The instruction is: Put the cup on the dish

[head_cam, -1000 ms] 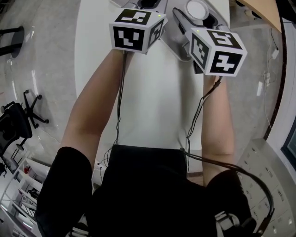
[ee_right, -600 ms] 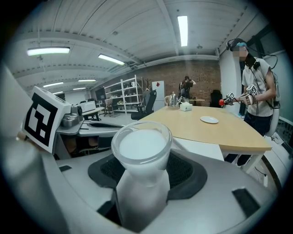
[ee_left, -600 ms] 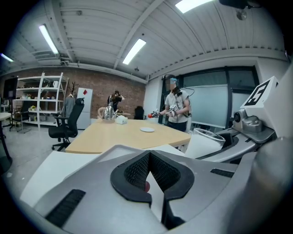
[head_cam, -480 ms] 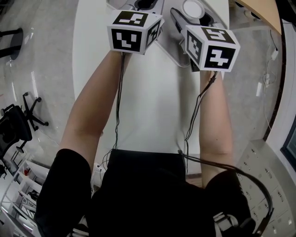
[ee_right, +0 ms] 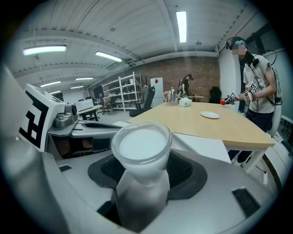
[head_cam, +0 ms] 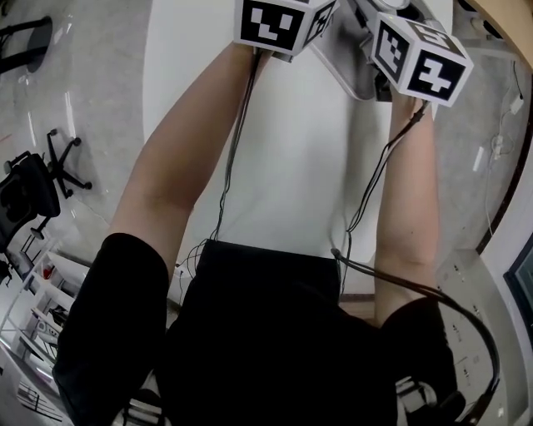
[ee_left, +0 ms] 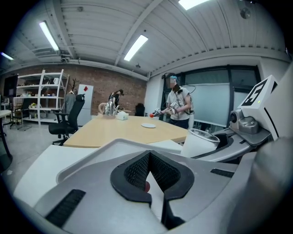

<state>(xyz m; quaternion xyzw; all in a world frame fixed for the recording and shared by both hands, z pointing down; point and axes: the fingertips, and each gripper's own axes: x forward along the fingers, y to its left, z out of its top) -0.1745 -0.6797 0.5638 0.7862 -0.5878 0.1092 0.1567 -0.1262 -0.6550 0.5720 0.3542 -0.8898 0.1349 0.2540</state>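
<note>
My right gripper (ee_right: 142,170) is shut on a white cup (ee_right: 141,148), held upright between its dark pads above the white table (head_cam: 291,150). The same cup (ee_left: 201,141) shows at the right of the left gripper view, beside the right gripper's marker cube (ee_left: 261,93). My left gripper (ee_left: 149,157) is shut, its pad tips touching, with nothing held. In the head view only the two marker cubes (head_cam: 279,21) (head_cam: 420,58) show at the top edge; the jaws and cup are out of frame. A small white dish (ee_right: 210,115) (ee_left: 148,125) lies far off on a tan table (ee_right: 206,125).
Another person (ee_right: 256,87) stands at the tan table's far side holding grippers. A kettle and a white box (ee_left: 114,112) sit on that table. An office chair (ee_left: 68,119) and shelves (ee_left: 39,98) stand at the left. Cables hang from both grippers (head_cam: 237,125).
Both grippers have moved forward and toward the top of the head view. The cup, seen from above before, has passed out of the frame's top edge.
</note>
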